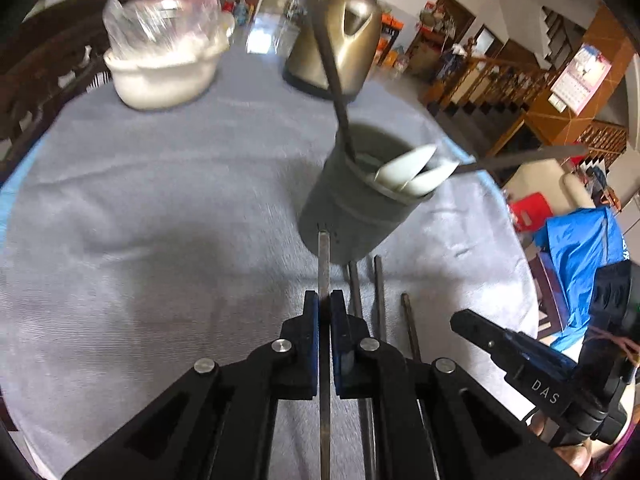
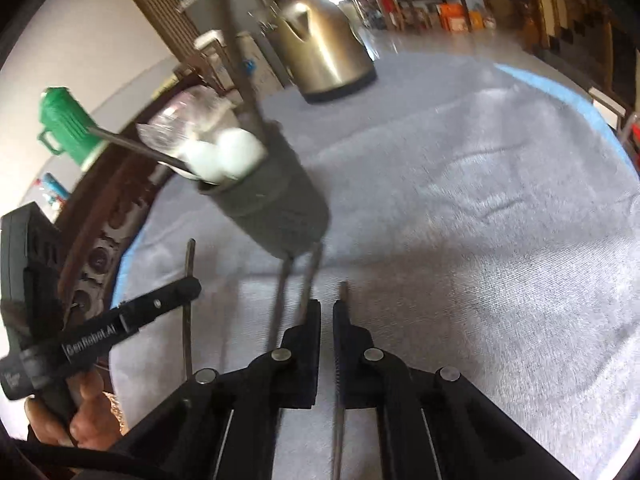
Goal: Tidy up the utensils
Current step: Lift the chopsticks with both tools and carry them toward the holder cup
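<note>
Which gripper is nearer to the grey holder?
Left, slightly. The left gripper sits just before the holder, its chopstick reaching the holder's base. The right gripper is beside it, slightly further back.

Grey-clothed table (image 1: 160,208) w/ holder (image 1: 352,216), kettle (image 1: 340,40), white pot (image 1: 160,76), probably two loose utensils (image 1: 379,292).

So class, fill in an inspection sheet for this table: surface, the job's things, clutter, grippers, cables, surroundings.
Surface: grey cloth covering a round table.
Job's things: grey holder upright, with white spoons and metal handles inside; two metal utensils still lying beside it.
Clutter: metal kettle; white pot with a clear bag on top.
Grippers: left gripper shut on a flat metal utensil; right gripper shut on a thin metal utensil.
Cables: nothing seen.
Surroundings: wooden staircase, tiled floor, blue bag.
</note>
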`<state>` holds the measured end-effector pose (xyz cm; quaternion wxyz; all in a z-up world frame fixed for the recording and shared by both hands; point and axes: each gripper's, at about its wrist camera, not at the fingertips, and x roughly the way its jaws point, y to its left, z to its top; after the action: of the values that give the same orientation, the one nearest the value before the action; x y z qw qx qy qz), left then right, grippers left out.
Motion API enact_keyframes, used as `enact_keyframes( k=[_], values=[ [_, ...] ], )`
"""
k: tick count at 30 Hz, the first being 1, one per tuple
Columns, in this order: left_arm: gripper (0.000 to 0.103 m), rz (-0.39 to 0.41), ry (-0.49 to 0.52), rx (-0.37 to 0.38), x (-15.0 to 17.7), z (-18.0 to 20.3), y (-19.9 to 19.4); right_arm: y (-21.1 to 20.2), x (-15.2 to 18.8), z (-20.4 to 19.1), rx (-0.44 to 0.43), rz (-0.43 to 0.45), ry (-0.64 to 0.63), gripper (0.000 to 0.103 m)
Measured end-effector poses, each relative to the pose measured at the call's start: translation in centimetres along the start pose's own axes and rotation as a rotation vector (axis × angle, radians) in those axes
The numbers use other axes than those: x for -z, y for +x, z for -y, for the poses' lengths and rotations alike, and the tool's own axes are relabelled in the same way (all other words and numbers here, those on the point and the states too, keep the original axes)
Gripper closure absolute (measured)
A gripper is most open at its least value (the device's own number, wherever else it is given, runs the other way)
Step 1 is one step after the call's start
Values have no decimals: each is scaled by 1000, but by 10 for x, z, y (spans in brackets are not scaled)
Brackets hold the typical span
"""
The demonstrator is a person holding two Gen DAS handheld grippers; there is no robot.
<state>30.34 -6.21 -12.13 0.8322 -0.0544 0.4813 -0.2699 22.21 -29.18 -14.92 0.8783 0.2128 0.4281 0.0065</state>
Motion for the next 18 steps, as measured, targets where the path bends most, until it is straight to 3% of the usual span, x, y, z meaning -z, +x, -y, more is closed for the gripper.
enact_keyframes(
  k=[3, 9, 11, 14, 15, 16, 18],
  values=[
    [98, 37, 14, 0, 4, 2, -19, -13, 2, -4, -13, 32, -6, 97],
    [98, 45, 13, -14, 3, -1, -21, 8, 1, 6, 80, -98, 32, 92],
    [98, 37, -4, -10, 6, -3, -19, 21, 0, 11, 72, -154, 45, 87],
    [98, 43, -4, -4, 6, -4, -26, 32, 1, 7, 61, -201, 28, 69],
    [98, 46, -6, -1, 5, -4, -27, 35, 1, 3, 71, -204, 7, 59],
    [98, 50, -5, 1, 3, -4, -29, 37, -1, -1, 84, -198, -8, 40],
    [98, 69, 4, 2, 1, -2, -36, 40, -4, -5, 102, -171, -26, 36]
  ],
)
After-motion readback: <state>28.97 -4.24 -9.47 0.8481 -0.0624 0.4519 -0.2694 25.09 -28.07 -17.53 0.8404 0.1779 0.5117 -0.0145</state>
